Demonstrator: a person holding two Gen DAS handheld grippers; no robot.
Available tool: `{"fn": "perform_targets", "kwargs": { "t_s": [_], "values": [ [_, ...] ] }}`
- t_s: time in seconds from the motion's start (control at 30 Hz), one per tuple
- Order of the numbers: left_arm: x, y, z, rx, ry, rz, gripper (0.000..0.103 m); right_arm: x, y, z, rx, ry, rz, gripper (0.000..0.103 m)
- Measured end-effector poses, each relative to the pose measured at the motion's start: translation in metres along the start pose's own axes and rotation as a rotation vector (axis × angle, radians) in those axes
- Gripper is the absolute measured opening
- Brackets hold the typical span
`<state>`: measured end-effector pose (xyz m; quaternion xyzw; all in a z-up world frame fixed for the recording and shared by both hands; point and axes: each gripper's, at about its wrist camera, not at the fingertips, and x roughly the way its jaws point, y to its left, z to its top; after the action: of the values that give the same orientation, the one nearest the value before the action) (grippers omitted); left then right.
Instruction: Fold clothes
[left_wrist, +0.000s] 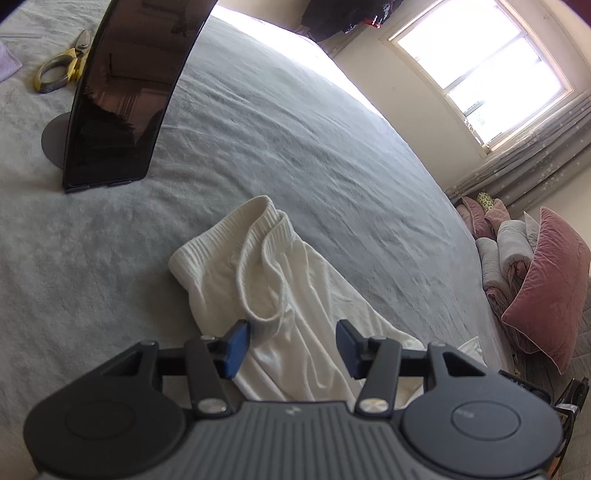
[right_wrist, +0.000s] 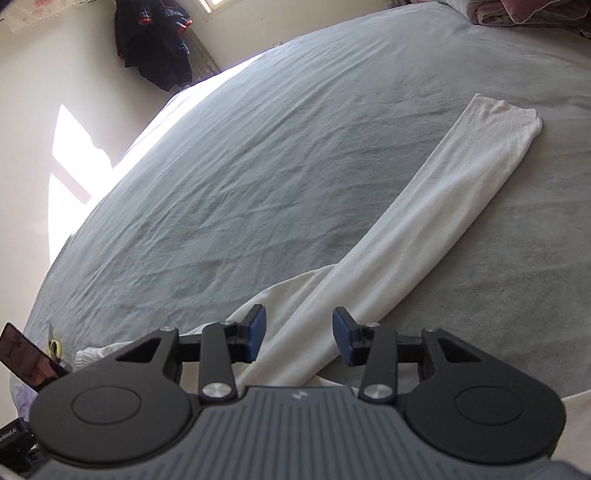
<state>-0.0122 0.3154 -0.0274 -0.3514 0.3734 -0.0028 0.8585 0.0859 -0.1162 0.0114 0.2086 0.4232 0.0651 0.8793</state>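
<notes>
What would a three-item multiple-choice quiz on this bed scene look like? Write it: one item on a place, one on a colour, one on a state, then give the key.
1. Where do the scissors lie?
A. on the bed cover, behind the dark standing screen
B. on the white garment
C. on the pillows

2. What colour is the garment to be folded?
A. pink
B. white
C. navy

3. How do the left gripper and right gripper stand?
A. both shut on cloth
B. one open, one shut
C. both open, holding nothing

Key: 1 A, the yellow-handled scissors rest on the grey cover, past the screen's stand. 2 B, the ribbed waistband and the long leg are white. 3 C, in each wrist view the blue pads stand apart, with the cloth lying beneath and nothing pinched.
</notes>
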Motion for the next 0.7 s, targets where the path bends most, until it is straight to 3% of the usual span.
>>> {"fn": "perform_targets", "kwargs": {
  "t_s": [0.1, 0.23, 0.33, 0.4, 0.47, 0.5, 0.57, 0.7],
  "values": [
    [0.004, -0.004, 0.0, 0.011, -0.002, 0.027, 0.051, 0.02, 0.001, 0.005, 0.027, 0.027, -0.116, 0.044],
    [0.009, -0.01, -0.004, 0.051, -0.007, 0.077, 0.044, 0.031, -0.005, 0.01, 0.075, 0.013, -0.161, 0.044],
    [0.012, -0.012, -0.004, 0.06, -0.005, 0.113, 0.037, 0.038, 0.007, 0.012, -0.003, 0.009, -0.235, 0.043],
    [0.014, -0.012, -0.004, 0.058, -0.005, 0.133, 0.033, 0.042, 0.014, 0.01, -0.069, -0.001, -0.286, 0.037],
    [0.012, -0.012, -0.005, 0.058, -0.011, 0.145, 0.03, 0.043, 0.015, 0.008, -0.112, -0.014, -0.317, 0.02],
    [0.01, -0.012, -0.005, 0.056, -0.016, 0.147, 0.027, 0.043, 0.015, 0.008, -0.126, -0.021, -0.33, 0.016],
    [0.008, -0.01, -0.004, 0.049, -0.021, 0.148, 0.021, 0.037, 0.006, 0.01, -0.088, -0.021, -0.304, 0.007],
    [0.003, -0.004, -0.003, 0.02, -0.029, 0.138, 0.013, 0.011, -0.008, 0.011, -0.014, -0.048, -0.243, 0.007]
  ]
}}
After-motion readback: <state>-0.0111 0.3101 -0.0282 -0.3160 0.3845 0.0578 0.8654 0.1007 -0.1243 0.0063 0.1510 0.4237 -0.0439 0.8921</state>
